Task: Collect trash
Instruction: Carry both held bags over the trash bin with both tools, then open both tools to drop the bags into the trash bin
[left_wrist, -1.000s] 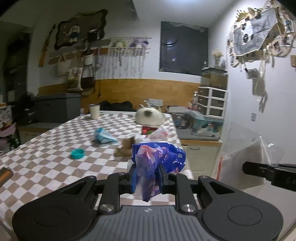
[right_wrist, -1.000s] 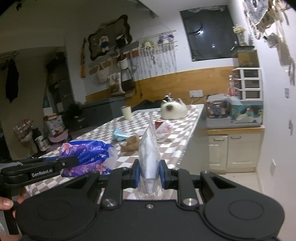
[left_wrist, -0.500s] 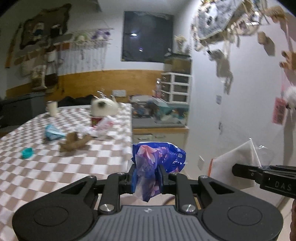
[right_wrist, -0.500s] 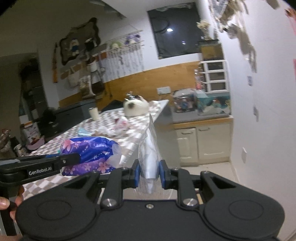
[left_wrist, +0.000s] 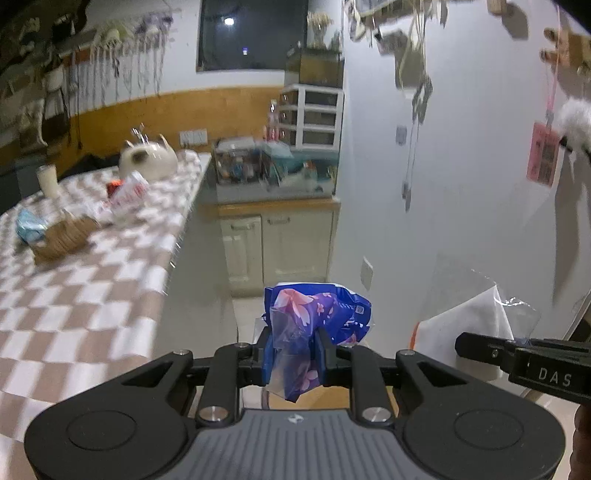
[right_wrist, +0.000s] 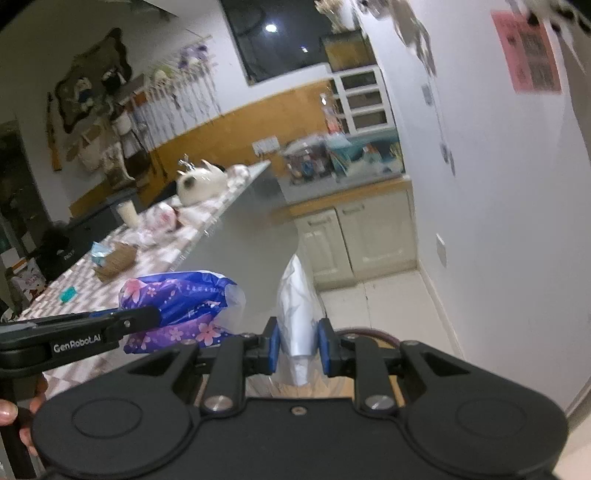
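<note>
My left gripper (left_wrist: 293, 356) is shut on a crumpled purple flower-print wrapper (left_wrist: 317, 314), held in the air past the table's right edge; the wrapper also shows in the right wrist view (right_wrist: 177, 299). My right gripper (right_wrist: 298, 349) is shut on a clear plastic bag with a white sheet inside (right_wrist: 297, 314); the bag also shows in the left wrist view (left_wrist: 469, 317). The two grippers are side by side, apart. More trash lies on the checkered table (left_wrist: 74, 288): a white-red wrapper (left_wrist: 127, 192), a light blue wrapper (left_wrist: 29, 225) and a brown paper piece (left_wrist: 61, 236).
A white cat-shaped teapot (left_wrist: 147, 160) and a cup (left_wrist: 48, 179) stand at the table's far end. A cream cabinet (left_wrist: 280, 243) with a cluttered counter stands behind. The white wall (left_wrist: 461, 184) is close on the right. A dark round rim (right_wrist: 369, 334) shows below my right gripper.
Both grippers have swung right, away from the table toward the cabinet and wall, and tilted downward. Both keep their hold on the wrapper and the bag.
</note>
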